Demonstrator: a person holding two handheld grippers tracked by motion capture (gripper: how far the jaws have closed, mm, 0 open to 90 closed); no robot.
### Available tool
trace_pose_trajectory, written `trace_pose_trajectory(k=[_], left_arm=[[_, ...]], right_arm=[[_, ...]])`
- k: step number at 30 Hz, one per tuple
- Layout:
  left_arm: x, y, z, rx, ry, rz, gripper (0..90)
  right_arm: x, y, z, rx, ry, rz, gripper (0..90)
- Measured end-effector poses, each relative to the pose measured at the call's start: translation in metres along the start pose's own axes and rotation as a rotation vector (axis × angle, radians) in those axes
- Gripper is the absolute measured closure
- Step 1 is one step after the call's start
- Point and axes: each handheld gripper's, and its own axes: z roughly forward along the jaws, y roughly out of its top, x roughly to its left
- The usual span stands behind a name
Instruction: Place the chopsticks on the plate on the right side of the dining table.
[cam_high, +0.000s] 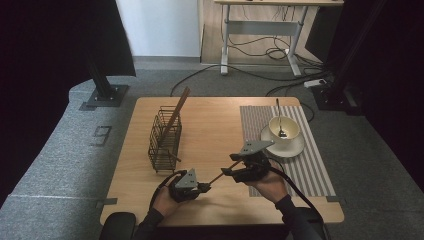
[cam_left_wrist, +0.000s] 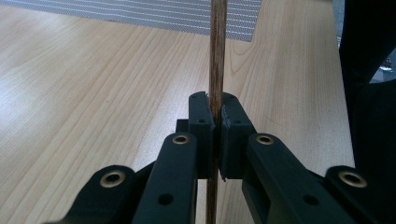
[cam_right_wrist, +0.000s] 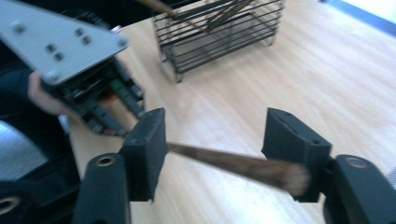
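A thin brown wooden stick (cam_high: 222, 174) hangs over the table's front middle, between my two grippers. My left gripper (cam_high: 205, 187) is shut on its near end; in the left gripper view the jaws (cam_left_wrist: 217, 122) pinch the stick (cam_left_wrist: 217, 56), which runs straight up the frame. My right gripper (cam_high: 229, 169) is open around the stick's other end. In the right gripper view the stick (cam_right_wrist: 224, 161) lies across the gap between the spread jaws (cam_right_wrist: 215, 140), its blurred tip at the right pad. The left gripper (cam_right_wrist: 100, 100) shows farther off, under its grey plate.
A black wire basket (cam_high: 164, 138) stands left of centre with a long wooden stick (cam_high: 178, 111) leaning out of it. On a striped placemat (cam_high: 310, 165) at the right sits a cream cup (cam_high: 284, 129) on a saucer, a spoon inside. The wooden table (cam_high: 210, 120) ends near my hands.
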Motion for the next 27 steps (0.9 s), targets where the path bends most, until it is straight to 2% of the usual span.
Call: trace_pose_trajectory(k=[3,7,13,21,27], left_arm=[[0.0,0.0,0.001,0.005,-0.002,0.0,84.9],[-0.001,0.0,0.001,0.007,-0.002,0.002,84.9],[0.001,-0.001,-0.002,-0.008,0.005,-0.009,84.9],[0.002,-0.001,-0.004,-0.023,0.007,-0.007,84.8],[0.003,-0.001,-0.007,-0.051,0.009,-0.002,84.5]], right_arm=[[-0.002,0.003,0.001,-0.006,-0.03,0.017,34.9],[-0.001,0.007,0.004,-0.011,-0.072,0.002,33.9],[-0.005,0.005,0.01,0.019,-0.127,-0.009,33.9],[-0.02,-0.012,0.011,0.021,-0.124,0.036,32.9],[-0.033,-0.029,0.012,0.027,-0.146,0.069,32.5]])
